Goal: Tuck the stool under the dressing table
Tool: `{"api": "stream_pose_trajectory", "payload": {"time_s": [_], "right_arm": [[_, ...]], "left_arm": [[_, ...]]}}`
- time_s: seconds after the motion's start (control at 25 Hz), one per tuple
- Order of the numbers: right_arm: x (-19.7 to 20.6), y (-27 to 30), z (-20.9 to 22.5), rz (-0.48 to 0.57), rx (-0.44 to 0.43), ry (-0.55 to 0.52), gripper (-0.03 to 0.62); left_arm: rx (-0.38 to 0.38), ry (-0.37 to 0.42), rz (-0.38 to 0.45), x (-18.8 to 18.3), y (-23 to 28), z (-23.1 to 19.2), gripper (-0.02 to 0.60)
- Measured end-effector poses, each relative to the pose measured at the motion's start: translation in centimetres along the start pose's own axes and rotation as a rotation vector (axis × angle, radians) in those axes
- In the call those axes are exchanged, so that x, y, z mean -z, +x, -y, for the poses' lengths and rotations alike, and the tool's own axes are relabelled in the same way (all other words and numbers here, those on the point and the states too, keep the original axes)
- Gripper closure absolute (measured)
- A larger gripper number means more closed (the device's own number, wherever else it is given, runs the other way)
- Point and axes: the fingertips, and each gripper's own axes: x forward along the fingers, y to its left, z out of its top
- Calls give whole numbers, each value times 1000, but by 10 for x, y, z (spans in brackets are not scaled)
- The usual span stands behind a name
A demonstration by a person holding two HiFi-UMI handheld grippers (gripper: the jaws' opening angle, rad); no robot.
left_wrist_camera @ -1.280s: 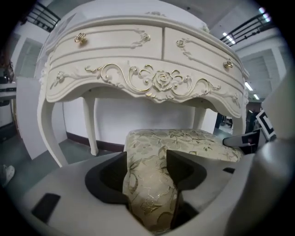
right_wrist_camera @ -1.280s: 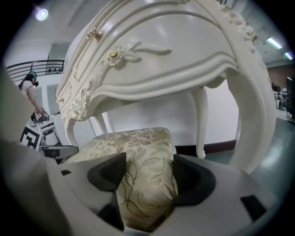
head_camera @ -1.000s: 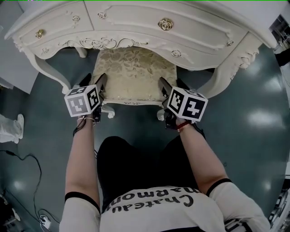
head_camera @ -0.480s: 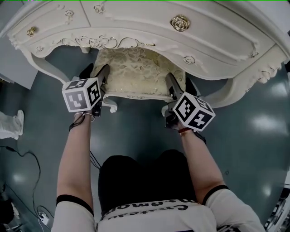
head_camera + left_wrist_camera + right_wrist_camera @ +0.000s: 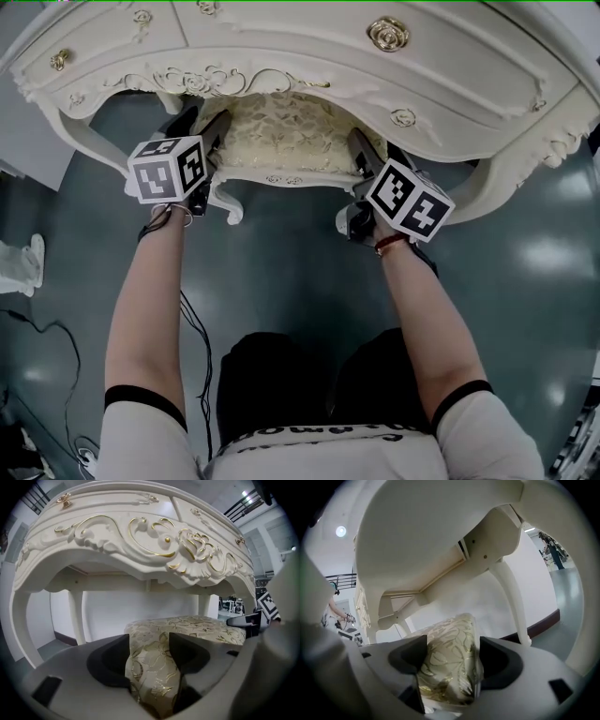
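Note:
The stool [image 5: 286, 141] has a cream cushion with a gold floral pattern and white carved legs. Its seat lies mostly under the front edge of the white, gold-trimmed dressing table [image 5: 309, 52]. My left gripper [image 5: 217, 129] is shut on the cushion's left edge, and my right gripper [image 5: 361, 148] is shut on its right edge. In the left gripper view the cushion [image 5: 154, 677] fills the gap between the jaws of the left gripper [image 5: 150, 645]. In the right gripper view the right gripper [image 5: 452, 654] pinches the cushion [image 5: 450, 667] the same way, under the table's underside [image 5: 440, 541].
The table's curved legs [image 5: 89, 141] [image 5: 506, 192] stand on either side of the stool. A black cable [image 5: 192, 323] runs over the dark floor at left. A white shoe [image 5: 14, 267] is at the left border. A rear table leg [image 5: 513, 602] stands ahead on the right.
Both grippers have moved toward the table with the stool between them. More of the seat is now hidden under the table's front edge.

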Motion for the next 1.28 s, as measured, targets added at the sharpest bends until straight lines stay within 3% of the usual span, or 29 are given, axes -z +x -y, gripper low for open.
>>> {"api": "stream_pose_trajectory", "payload": {"time_s": [0.2, 0.28, 0.64, 0.84, 0.96, 1.08, 1.28], "right_arm": [[-2, -1, 0, 11, -10, 19, 256], [-2, -3, 0, 9, -14, 30, 256], [0, -1, 0, -10, -7, 31, 256], [-6, 0, 1, 40, 19, -6, 256], [-7, 3, 3, 61, 39, -27, 256], [-7, 8, 3, 82, 41, -44, 256], [-14, 9, 8, 115, 68, -51, 255]], "left_arm": [[-99, 83, 63, -7, -10, -1, 314], [-140, 89, 86, -5, -17, -2, 391], [-145, -14, 109, -4, -28, -11, 399], [-172, -122, 240, -20, -68, -6, 399], [-137, -232, 290, -3, -99, 26, 399], [-70, -286, 271, 15, -115, 62, 399], [34, -217, 247, 11, -118, 98, 399]]}}
